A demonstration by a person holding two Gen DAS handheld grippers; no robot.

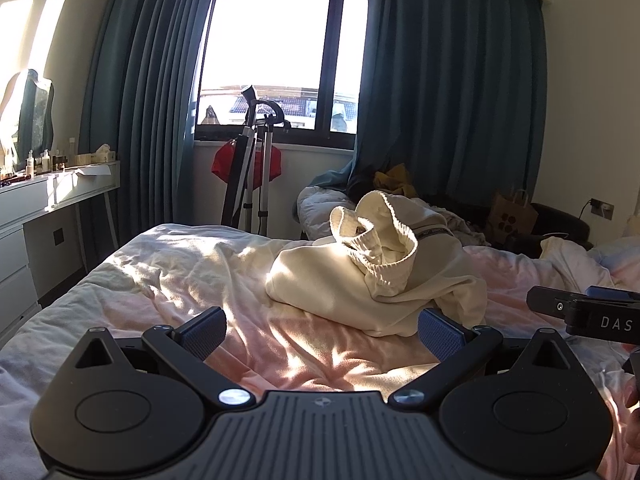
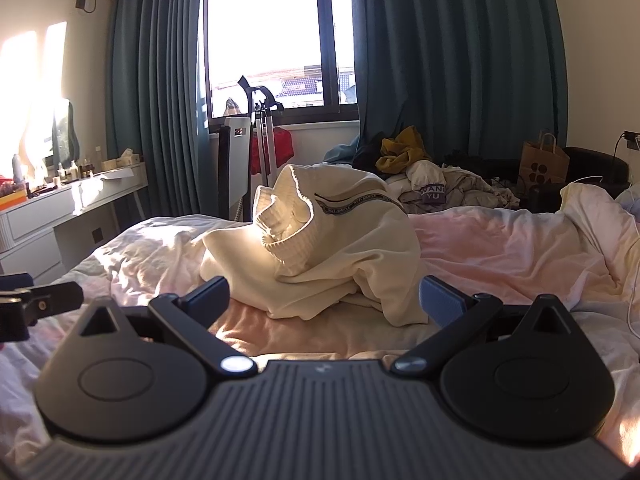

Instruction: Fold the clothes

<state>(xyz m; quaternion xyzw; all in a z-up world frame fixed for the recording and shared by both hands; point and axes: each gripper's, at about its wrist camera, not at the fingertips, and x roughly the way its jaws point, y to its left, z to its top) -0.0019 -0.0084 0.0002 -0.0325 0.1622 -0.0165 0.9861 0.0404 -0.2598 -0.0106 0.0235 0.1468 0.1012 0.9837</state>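
Observation:
A cream garment (image 1: 360,276) with a ribbed waistband lies crumpled in a heap on the pink and white bedding (image 1: 180,280). It also shows in the right wrist view (image 2: 340,252). My left gripper (image 1: 322,334) is open and empty, low over the bed just short of the heap. My right gripper (image 2: 324,302) is open and empty, with the near edge of the heap between its blue pads (image 2: 440,300). The right gripper's finger shows at the right edge of the left wrist view (image 1: 576,308). The left gripper's tip shows at the left edge of the right wrist view (image 2: 40,300).
A pile of other clothes (image 2: 440,184) lies beyond the bed by the dark curtains. A white dresser (image 1: 48,208) with bottles stands at the left. A metal stand (image 1: 252,160) and a red cloth are under the window. A paper bag (image 2: 542,162) is at the right.

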